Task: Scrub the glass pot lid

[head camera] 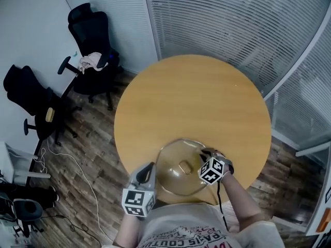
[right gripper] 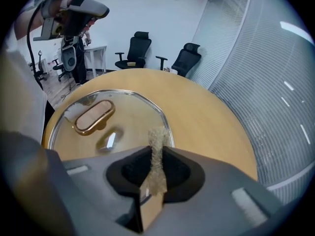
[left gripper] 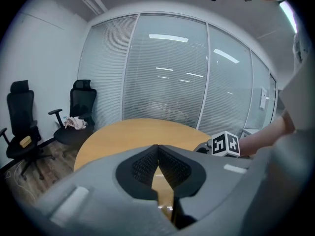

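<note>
The glass pot lid (head camera: pixel 173 182) with a tan oval handle (head camera: pixel 184 166) sits at the near edge of the round wooden table (head camera: pixel 191 97). My left gripper (head camera: pixel 150 168) is at the lid's left rim, and in the left gripper view (left gripper: pixel 157 150) its pads are pressed together over the lid's edge (left gripper: pixel 165 200). My right gripper (head camera: pixel 205 153) is over the lid's right rim, shut on a beige scouring pad (right gripper: pixel 156 149). The right gripper view shows the lid (right gripper: pixel 130 113) and handle (right gripper: pixel 94 116) just ahead of the pad.
Two black office chairs (head camera: pixel 93 35) (head camera: pixel 31 97) stand on the wood floor at left, one with a cloth on its seat. Glass walls with blinds (head camera: pixel 232 25) curve behind the table. Cables trail on the floor at left.
</note>
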`<state>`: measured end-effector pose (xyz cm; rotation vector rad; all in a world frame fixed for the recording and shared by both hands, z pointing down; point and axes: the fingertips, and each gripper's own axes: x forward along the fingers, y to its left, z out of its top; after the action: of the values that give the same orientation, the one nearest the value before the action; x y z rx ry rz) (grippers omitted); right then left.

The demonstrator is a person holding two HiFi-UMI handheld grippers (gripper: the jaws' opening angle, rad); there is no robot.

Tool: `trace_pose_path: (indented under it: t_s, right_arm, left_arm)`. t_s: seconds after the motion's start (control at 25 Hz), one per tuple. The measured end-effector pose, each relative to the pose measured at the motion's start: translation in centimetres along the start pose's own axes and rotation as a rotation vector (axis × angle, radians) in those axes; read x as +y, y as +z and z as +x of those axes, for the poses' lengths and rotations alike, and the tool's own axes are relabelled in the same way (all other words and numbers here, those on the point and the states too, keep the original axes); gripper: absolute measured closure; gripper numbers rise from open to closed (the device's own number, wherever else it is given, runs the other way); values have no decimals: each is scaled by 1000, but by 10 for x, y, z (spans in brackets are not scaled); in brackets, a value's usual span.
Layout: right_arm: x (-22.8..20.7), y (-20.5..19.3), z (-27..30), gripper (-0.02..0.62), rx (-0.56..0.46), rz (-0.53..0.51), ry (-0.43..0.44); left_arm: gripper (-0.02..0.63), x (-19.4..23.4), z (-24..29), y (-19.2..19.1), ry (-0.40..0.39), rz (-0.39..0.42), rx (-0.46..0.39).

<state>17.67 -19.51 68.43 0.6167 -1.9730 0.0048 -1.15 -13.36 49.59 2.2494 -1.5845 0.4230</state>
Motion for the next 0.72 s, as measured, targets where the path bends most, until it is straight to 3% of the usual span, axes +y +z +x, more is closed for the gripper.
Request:
trace_pose_path:
  t_s: [0.28,0.72]
  right_arm:
    - [-7,13,27,532,-46,-91,54]
    - [10,10,24,532,-65,-179,72]
  left_arm:
    - [598,15,1,2,103,-21,-7]
    - [600,-14,28,8,12,28,-3]
